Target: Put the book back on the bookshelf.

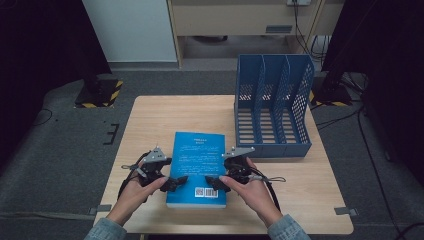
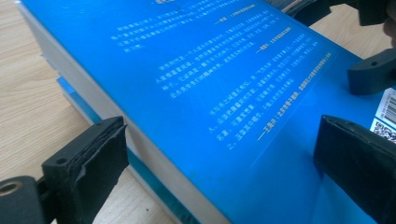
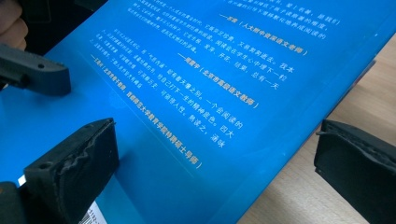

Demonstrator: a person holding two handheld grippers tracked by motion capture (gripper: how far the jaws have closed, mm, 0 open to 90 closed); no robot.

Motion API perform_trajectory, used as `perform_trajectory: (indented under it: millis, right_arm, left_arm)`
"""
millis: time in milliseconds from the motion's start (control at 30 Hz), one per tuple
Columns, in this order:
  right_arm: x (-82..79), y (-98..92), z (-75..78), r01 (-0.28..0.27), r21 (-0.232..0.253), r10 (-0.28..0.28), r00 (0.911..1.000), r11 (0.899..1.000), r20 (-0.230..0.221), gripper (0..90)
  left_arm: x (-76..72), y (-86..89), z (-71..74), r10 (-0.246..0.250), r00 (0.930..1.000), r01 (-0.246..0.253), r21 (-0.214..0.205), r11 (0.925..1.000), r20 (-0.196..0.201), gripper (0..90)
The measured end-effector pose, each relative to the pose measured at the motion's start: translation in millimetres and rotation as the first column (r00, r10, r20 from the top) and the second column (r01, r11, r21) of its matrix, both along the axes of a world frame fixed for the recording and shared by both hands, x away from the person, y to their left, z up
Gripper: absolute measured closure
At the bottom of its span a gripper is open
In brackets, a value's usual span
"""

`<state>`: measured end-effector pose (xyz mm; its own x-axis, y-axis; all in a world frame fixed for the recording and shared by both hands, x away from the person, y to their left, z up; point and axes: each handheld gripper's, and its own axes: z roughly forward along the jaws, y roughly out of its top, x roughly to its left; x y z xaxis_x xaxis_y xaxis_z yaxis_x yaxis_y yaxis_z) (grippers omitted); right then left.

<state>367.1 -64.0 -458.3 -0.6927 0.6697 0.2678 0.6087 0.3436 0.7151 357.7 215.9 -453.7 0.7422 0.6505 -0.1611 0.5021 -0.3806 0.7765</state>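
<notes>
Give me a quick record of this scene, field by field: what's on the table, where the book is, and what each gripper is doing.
surface: light wooden table
book: blue book, lying flat, back cover with barcode up, near the front edge
file rack: blue file rack with slots, at the table's far right, beyond the book
left gripper: left gripper, open, its fingers straddling the book's left edge
right gripper: right gripper, open, its fingers straddling the book's right edge
book held: not yet

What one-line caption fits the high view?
Left gripper and right gripper, jaws open, straddle the near edges of a blue book lying beside a blue file rack.
</notes>
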Motion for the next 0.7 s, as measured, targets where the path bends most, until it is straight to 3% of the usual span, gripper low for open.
perform_trajectory:
  millis: [267,700]
  right_arm:
    - [6.4,-3.4,-5.6,0.001,0.047,0.002,0.9986,0.999,-0.054,0.0]
    - [16.8,-7.8,-12.2,0.006,0.104,0.007,0.9916,0.995,-0.129,0.0]
  left_arm:
    - [5.9,0.1,-2.8,-0.001,0.9995,0.000,-0.019,0.9998,-0.030,0.0]
    - [10.8,2.0,-5.8,-0.005,0.9994,0.003,-0.041,0.9991,-0.033,0.0]
